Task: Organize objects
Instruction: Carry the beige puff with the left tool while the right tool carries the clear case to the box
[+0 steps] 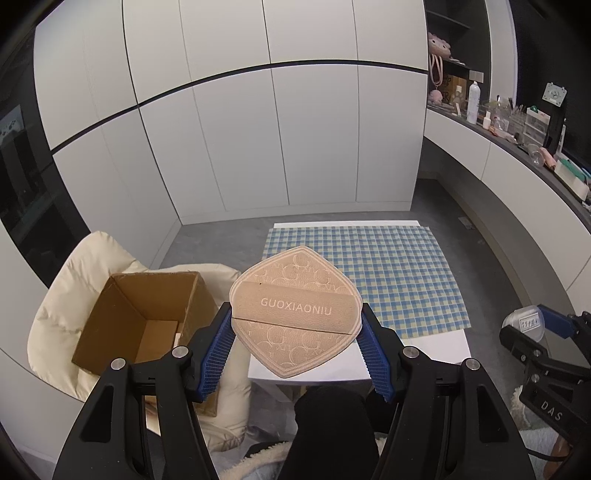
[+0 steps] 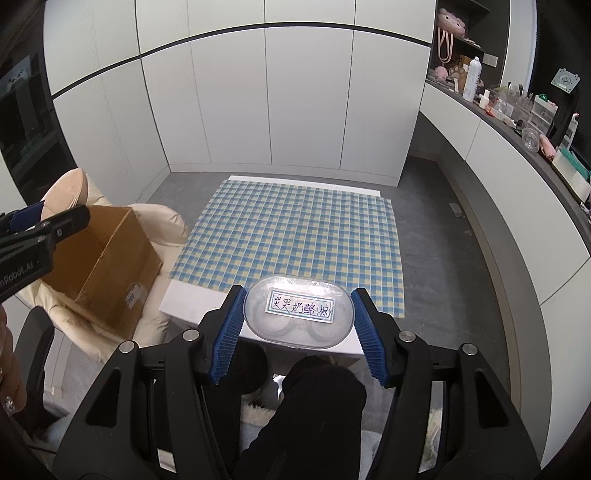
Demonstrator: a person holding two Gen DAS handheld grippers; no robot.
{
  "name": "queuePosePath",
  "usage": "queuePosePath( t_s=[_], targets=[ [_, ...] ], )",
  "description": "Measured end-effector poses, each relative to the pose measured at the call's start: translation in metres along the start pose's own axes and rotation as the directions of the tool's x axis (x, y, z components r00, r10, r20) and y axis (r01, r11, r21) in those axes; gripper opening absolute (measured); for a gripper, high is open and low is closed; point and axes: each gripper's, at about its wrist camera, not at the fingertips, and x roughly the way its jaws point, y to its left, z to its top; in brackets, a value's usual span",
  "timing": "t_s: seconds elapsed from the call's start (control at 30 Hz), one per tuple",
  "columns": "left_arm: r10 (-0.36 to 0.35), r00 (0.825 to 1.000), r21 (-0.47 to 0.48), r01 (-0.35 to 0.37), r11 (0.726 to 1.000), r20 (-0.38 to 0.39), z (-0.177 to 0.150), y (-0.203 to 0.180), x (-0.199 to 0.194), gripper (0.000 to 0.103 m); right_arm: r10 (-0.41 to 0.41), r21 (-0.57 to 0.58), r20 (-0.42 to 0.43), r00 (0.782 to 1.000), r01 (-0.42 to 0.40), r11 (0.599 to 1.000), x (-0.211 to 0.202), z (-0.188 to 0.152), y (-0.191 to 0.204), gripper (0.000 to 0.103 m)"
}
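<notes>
White cabinet doors (image 2: pixel 295 99) line the far wall above grey floor (image 2: pixel 443 236), while a cluttered side shelf (image 2: pixel 517 122) holds a white bottle (image 2: pixel 471 79) and pink plush toys (image 2: pixel 450 20).

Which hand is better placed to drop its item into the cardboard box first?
Left, probably. The left gripper, holding the tan case, sits right beside the open cardboard box; the right gripper with the clear case is farther, over the table.

Even soft indoor light – sharp focus – fisheye-bowed, dark-vignetted edges
</notes>
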Motion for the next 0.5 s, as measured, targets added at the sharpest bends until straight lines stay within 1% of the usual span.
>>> queuePosePath(
  t_s=[0.17, 0.3, 0.5],
  targets=[
    [-0.026, 0.999, -0.008, 0.026, 1.000, -0.023, -0.017, 0.003, -0.006, 0.065, 0.018, -0.002, -0.003, 1.000, -0.018, 1.000, -0.010, -0.016, 0.005, 0.061],
    [-0.039, 0.997, -0.021, 0.037, 0.999, -0.059, -0.034, 0.006, -0.006, 0.065, 0.023, -0.002, -0.011, 1.000, -0.023, 1.000, -0.016, -0.029, 0.007, 0.061],
    [-0.015, 0.996, -0.020, 0.014, 1.000, -0.090, -0.054, 0.012, 0.000, 0.065, 0.028, 0.020, -0.035, 0.999, -0.027, 0.999, -0.021, -0.050, 0.002, 0.061]
  ],
)
